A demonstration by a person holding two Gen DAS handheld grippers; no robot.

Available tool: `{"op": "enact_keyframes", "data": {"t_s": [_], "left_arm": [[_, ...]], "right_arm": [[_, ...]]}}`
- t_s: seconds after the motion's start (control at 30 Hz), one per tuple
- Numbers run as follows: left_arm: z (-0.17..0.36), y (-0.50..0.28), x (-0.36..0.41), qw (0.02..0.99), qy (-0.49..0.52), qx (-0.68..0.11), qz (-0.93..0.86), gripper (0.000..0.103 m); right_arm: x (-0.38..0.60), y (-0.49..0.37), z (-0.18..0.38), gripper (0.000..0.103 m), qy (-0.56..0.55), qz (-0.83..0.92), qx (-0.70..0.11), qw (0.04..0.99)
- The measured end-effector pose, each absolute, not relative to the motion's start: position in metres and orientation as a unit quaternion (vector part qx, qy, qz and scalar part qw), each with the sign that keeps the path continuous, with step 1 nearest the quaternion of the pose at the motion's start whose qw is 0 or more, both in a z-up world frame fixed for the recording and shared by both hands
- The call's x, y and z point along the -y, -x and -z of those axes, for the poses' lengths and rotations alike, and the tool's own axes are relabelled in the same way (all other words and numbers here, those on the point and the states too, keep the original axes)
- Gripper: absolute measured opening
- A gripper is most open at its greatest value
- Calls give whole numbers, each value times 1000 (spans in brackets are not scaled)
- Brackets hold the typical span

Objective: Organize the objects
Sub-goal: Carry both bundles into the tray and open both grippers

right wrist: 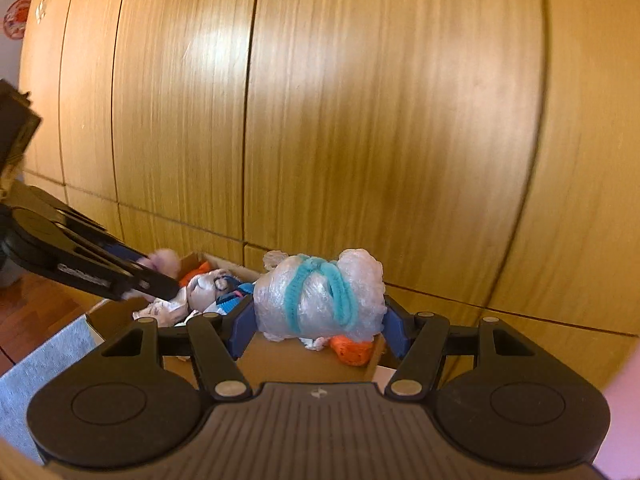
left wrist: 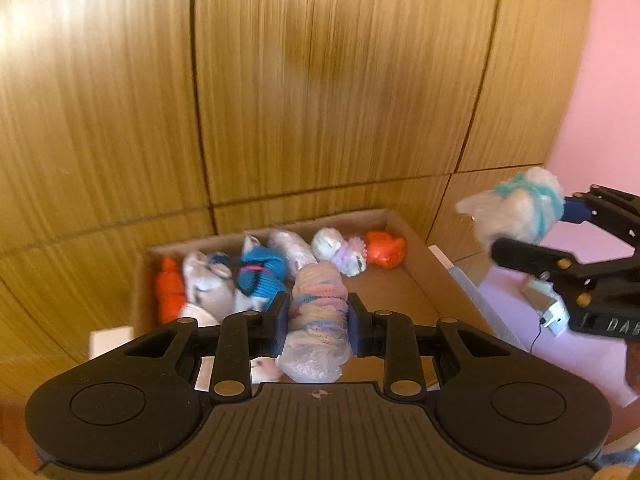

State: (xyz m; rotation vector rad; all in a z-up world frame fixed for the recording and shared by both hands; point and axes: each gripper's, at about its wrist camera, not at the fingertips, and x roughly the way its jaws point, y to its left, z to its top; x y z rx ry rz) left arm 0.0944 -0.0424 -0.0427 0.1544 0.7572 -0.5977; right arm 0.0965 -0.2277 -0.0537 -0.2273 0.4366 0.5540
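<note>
My left gripper (left wrist: 318,320) is shut on a plastic-wrapped bundle of pastel pink, blue and purple yarn (left wrist: 318,300), held above an open cardboard box (left wrist: 416,280). In the box lie orange (left wrist: 170,292), white (left wrist: 208,284), blue (left wrist: 260,274) and lilac (left wrist: 352,256) bundles. My right gripper (right wrist: 320,320) is shut on a white wrapped bundle tied with a teal cord (right wrist: 320,296). In the left wrist view that same bundle (left wrist: 516,204) and the right gripper (left wrist: 532,232) hover right of the box. The left gripper (right wrist: 160,276) reaches in from the left in the right wrist view.
Tall wooden cabinet doors (left wrist: 320,80) stand right behind the box. A pink surface (left wrist: 572,344) lies to the right, with a small white device and cable (left wrist: 554,314) on it. A grey mat (right wrist: 44,356) and wood floor (right wrist: 32,320) show at lower left.
</note>
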Motion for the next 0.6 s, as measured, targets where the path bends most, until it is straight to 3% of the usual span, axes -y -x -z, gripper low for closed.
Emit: {"op": "enact_keyframes", "data": {"t_s": [0.33,0.6], "left_arm": [[109,-131,69,867,-100,-405,274,36],[133,-153,63,856,-130,-420,272,36]], "right_arm": [[185,-156,115,60,154,-330,-298,883],[152,-186,141,60,238,-401,-333,819]]}}
